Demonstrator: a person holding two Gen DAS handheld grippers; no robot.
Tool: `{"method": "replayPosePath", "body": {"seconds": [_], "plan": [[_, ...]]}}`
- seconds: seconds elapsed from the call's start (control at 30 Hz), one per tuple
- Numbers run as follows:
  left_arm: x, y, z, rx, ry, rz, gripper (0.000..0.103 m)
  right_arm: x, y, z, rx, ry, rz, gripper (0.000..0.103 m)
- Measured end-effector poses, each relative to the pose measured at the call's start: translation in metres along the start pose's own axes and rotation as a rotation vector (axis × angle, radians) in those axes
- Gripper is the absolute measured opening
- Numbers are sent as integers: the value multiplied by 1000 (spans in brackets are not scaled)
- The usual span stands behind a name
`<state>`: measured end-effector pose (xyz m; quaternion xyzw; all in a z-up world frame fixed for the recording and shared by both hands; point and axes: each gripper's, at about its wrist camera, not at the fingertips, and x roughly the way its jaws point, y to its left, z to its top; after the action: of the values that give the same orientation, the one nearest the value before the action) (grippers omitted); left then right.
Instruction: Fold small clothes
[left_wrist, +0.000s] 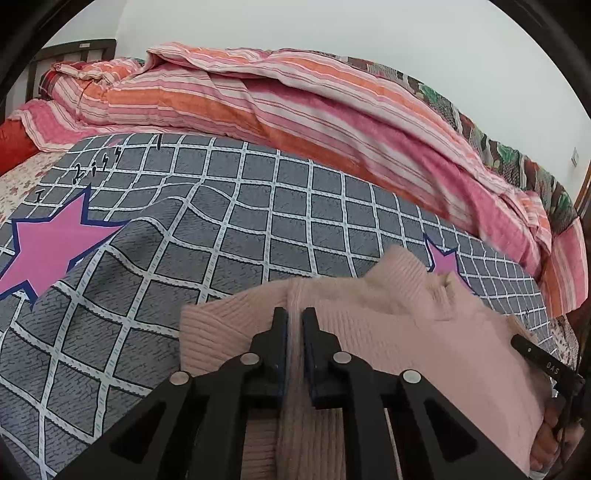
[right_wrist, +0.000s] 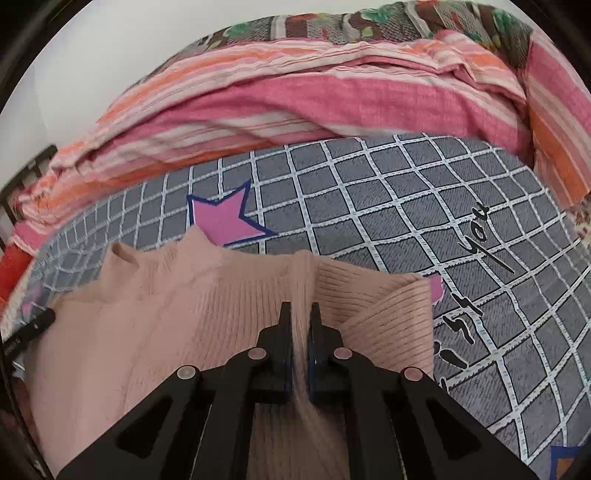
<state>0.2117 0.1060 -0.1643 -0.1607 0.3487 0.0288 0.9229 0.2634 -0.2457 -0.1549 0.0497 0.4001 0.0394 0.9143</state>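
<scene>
Broadly, a bed took up both views, spread with a grey checked sheet (left_wrist: 258, 206) printed with pink stars, and a pink and orange striped quilt (left_wrist: 295, 107) lay bunched along its far side under a pale wall. On the near part of the sheet lay the one garment in play, a small pale pink ribbed sweater (left_wrist: 424, 332), spread front-up with its high collar pointing away toward the quilt and a short sleeve reaching out sideways on each side. It looked mostly flat and unfolded, so the folding seemed barely begun: no crease or doubled layer showed, and by my judgement every fold was left to make. The left gripper (left_wrist: 294, 317) was clenched on a ridge of the knit near the shoulder on its side, a thin pleat of pink standing up between the two black fingers. The right gripper (right_wrist: 298, 314) was likewise pinched tight on a pleat of the sweater (right_wrist: 155, 325) near the opposite shoulder, with the ribbed sleeve fanned out beside it. Both grips seemed placed to lift the upper edge together, perhaps to carry it over toward the hem. At the edge of the left view, part of a hand (left_wrist: 554, 439) showed beside the sweater.
</scene>
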Motion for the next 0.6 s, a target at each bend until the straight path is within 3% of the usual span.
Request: {"method": "replayPosePath", "body": {"seconds": [0.33, 0.6], "plan": [[4, -6, -3, 27, 29, 1, 23, -1, 5, -2, -26, 3, -4, 15], [5, -5, -2, 32, 37, -2, 25, -1, 9, -2, -47, 6, -6, 22]]}}
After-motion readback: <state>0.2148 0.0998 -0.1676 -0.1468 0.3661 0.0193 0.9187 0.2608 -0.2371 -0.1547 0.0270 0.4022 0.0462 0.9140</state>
